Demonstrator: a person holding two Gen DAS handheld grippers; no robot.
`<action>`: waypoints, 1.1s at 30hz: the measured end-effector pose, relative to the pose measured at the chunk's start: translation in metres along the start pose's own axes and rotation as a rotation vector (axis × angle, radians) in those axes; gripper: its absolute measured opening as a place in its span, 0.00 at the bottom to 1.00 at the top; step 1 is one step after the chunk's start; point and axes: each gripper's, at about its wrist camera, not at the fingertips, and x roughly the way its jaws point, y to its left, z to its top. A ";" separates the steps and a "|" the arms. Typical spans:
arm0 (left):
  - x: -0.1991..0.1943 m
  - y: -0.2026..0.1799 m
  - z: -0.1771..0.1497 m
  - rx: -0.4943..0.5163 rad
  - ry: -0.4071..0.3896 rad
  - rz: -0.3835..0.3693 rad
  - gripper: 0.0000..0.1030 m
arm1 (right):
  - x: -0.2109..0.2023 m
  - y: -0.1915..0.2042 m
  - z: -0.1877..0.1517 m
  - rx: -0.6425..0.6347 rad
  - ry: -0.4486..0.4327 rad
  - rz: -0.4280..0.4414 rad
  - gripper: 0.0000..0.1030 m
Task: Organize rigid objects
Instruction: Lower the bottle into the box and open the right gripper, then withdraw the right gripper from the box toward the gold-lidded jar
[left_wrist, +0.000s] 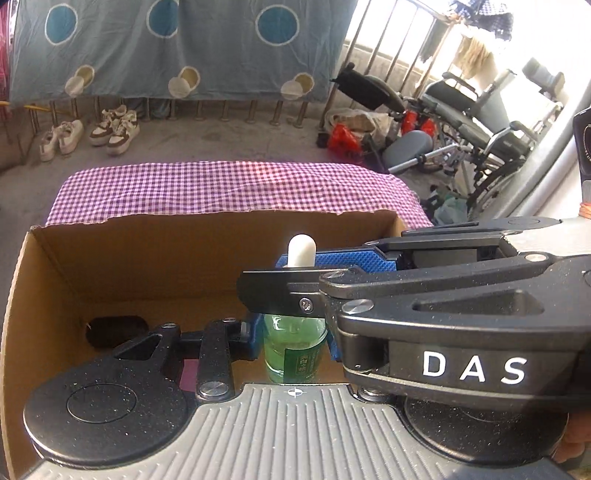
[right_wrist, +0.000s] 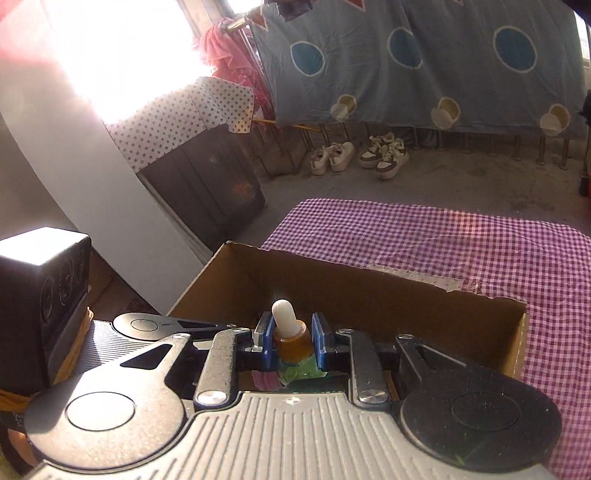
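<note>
A dropper bottle (left_wrist: 293, 350) with a green glass body, an amber collar (right_wrist: 291, 341) and a white rubber bulb (left_wrist: 301, 249) hangs upright inside an open cardboard box (left_wrist: 147, 266). My left gripper (left_wrist: 295, 343) is shut on the green body, its blue pads on either side. My right gripper (left_wrist: 295, 275) comes in from the right above it. In the right wrist view the right gripper (right_wrist: 292, 341) is shut on the collar, bulb (right_wrist: 282, 314) sticking up. The left gripper's black camera block (right_wrist: 44, 295) shows at the left edge there.
The box (right_wrist: 332, 284) sits on a table under purple checked cloth (left_wrist: 221, 184). One box wall has a hand hole (left_wrist: 116, 330). Beyond lie shoes (left_wrist: 110, 129), a hanging blue sheet (left_wrist: 177, 48), a wheelchair (left_wrist: 480, 122) and a dark cabinet (right_wrist: 207, 184).
</note>
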 end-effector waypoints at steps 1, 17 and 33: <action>0.001 0.001 -0.001 -0.009 0.013 0.014 0.32 | 0.006 -0.003 0.002 0.004 0.004 -0.004 0.24; 0.026 0.018 -0.002 -0.139 0.129 0.051 0.52 | 0.063 -0.036 0.000 0.037 0.049 -0.035 0.24; -0.059 -0.025 -0.018 -0.008 0.002 0.044 0.71 | -0.096 0.005 -0.041 0.169 -0.211 0.014 0.25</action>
